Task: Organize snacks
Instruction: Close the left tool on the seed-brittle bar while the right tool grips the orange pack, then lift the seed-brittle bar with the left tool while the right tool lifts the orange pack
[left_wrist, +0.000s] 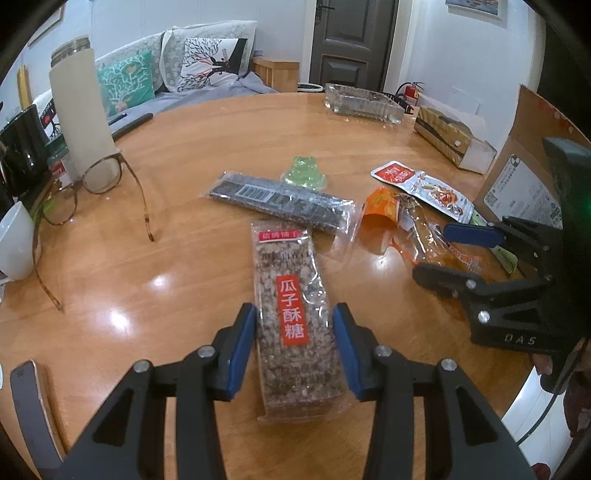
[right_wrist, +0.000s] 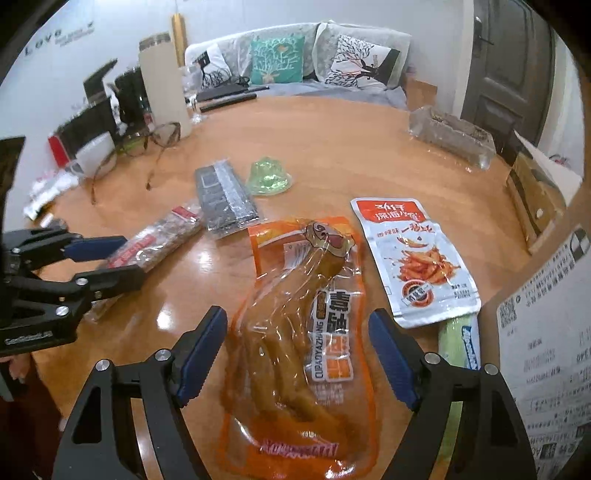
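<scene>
A seed brittle bar (left_wrist: 295, 325) in clear wrap with a red label lies on the round wooden table (left_wrist: 192, 206). My left gripper (left_wrist: 294, 343) is open, its blue pads on either side of the bar. My right gripper (right_wrist: 297, 356) is open around an orange pack of duck feet (right_wrist: 295, 339). A dark bar pack (left_wrist: 280, 201), a green jelly cup (left_wrist: 304, 173) and a white-and-red spicy snack pouch (right_wrist: 413, 258) lie nearby. The left gripper also shows in the right wrist view (right_wrist: 107, 258), the right gripper in the left wrist view (left_wrist: 447, 254).
Glasses (left_wrist: 99, 188), a tall cream bottle (left_wrist: 81, 110), a white cup (left_wrist: 14, 240) and a black mug (left_wrist: 22, 147) stand at the left. A glass tray (left_wrist: 364, 103), a tissue box (left_wrist: 450, 138) and a cardboard box (right_wrist: 539, 332) are at the right. A phone (left_wrist: 33, 406) lies near left.
</scene>
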